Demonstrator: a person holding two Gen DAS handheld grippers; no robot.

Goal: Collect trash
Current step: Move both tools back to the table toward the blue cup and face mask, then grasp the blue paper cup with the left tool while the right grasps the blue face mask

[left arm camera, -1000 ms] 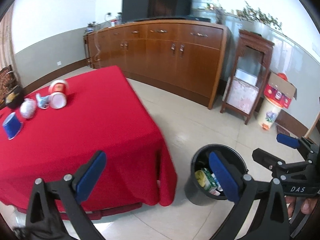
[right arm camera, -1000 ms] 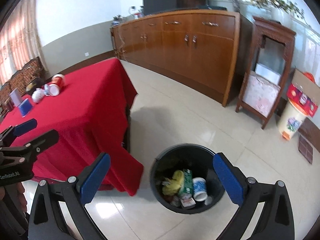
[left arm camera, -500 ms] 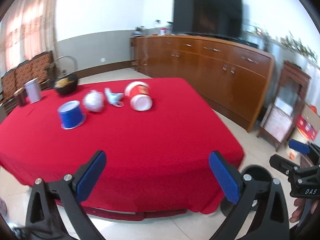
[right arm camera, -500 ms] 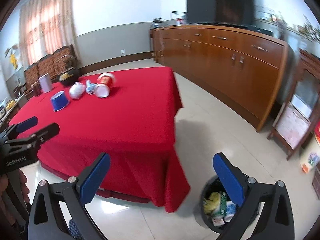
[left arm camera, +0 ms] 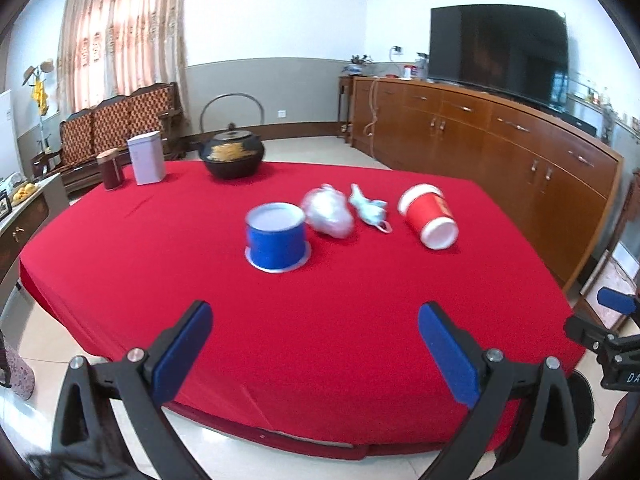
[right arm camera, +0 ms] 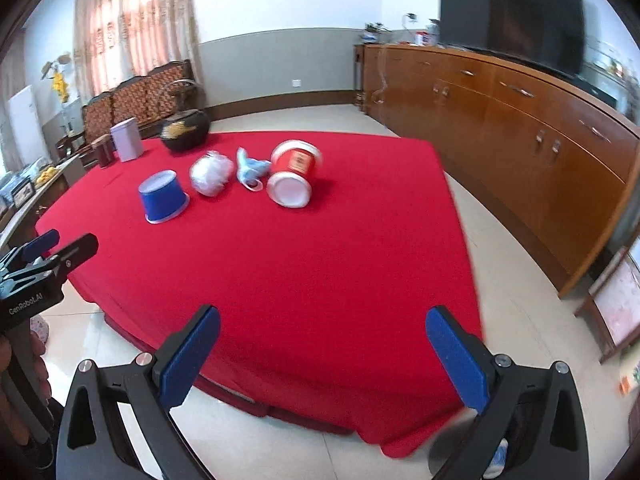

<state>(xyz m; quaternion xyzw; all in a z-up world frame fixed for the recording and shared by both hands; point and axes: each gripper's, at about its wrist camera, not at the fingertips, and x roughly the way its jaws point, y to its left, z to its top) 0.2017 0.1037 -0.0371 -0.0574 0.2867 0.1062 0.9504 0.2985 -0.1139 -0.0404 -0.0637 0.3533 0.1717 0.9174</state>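
On the red-clothed table (left arm camera: 280,320) lie an upturned blue cup (left arm camera: 277,242), a crumpled white bag (left arm camera: 330,212), a pale blue face mask (left arm camera: 370,208) and a red cup on its side (left arm camera: 429,216). In the right wrist view they show as the blue cup (right arm camera: 163,197), bag (right arm camera: 211,173), mask (right arm camera: 251,170) and red cup (right arm camera: 294,174). My left gripper (left arm camera: 316,354) is open and empty above the table's near edge. My right gripper (right arm camera: 324,358) is open and empty over the table's near corner. The black bin (right arm camera: 496,452) is mostly hidden behind my right finger.
A black teapot (left arm camera: 232,154), a white tin (left arm camera: 146,157) and a dark red canister (left arm camera: 111,169) stand at the table's far side. A long wooden sideboard (left arm camera: 500,152) with a TV runs along the right wall. A wooden bench (left arm camera: 116,124) stands behind the table.
Both grippers have swung left from the bin on the floor to face the table. The trash items now sit ahead, and the bin has dropped to the lower right edge.
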